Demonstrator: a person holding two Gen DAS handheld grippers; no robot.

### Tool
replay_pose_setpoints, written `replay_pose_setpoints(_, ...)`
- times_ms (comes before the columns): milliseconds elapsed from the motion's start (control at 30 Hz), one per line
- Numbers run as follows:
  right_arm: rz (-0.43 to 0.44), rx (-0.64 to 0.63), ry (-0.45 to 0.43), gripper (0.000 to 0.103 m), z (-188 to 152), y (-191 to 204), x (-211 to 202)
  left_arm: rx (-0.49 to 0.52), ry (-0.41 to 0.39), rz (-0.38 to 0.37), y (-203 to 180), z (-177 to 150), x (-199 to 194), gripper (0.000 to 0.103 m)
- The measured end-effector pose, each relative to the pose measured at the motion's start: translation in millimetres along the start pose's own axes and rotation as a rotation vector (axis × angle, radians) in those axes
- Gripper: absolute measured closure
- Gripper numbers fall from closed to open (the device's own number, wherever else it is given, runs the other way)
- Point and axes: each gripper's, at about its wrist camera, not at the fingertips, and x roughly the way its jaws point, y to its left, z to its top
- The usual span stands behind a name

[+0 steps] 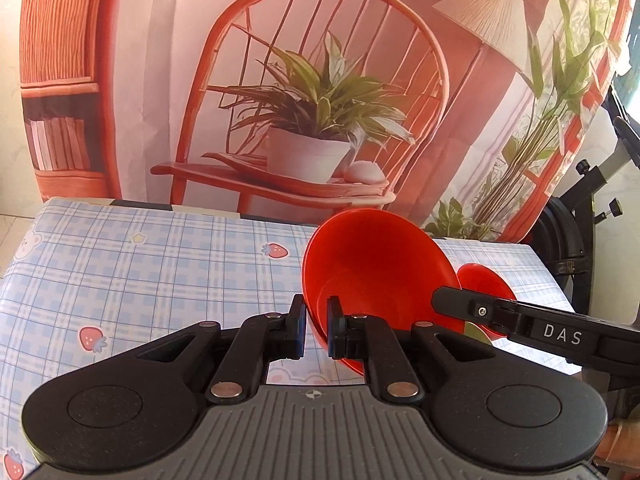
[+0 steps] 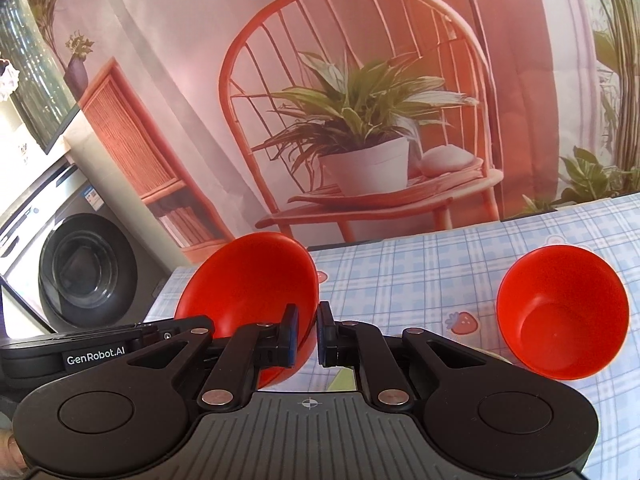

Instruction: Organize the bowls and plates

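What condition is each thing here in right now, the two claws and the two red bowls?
left gripper: shut on the rim of the held red bowl
right gripper: shut on the same bowl's rim, at another spot
held red bowl: empty, tilted steeply, opening facing sideways
second red bowl: empty, free of both grippers, sitting on the table

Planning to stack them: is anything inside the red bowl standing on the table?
Nothing shows inside the round red plastic bowl; its smooth floor is bare. What lies under it is hidden.
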Motion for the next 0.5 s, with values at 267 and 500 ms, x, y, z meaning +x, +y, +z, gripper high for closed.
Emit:
replay_pose_setpoints(267,0.012,0.026,-0.036,0.094,-29.9,2.6,-53.0,0.007,-0.006,-0.022,-19.4,-25.6,-39.8,0.092)
replay_pose_setpoints(500,0.028,0.029,-0.062,0.094,-61.2,4.1,-92.3,-0.009,0.012,-0.027,-32.3,-55.3,-64.3,0.092)
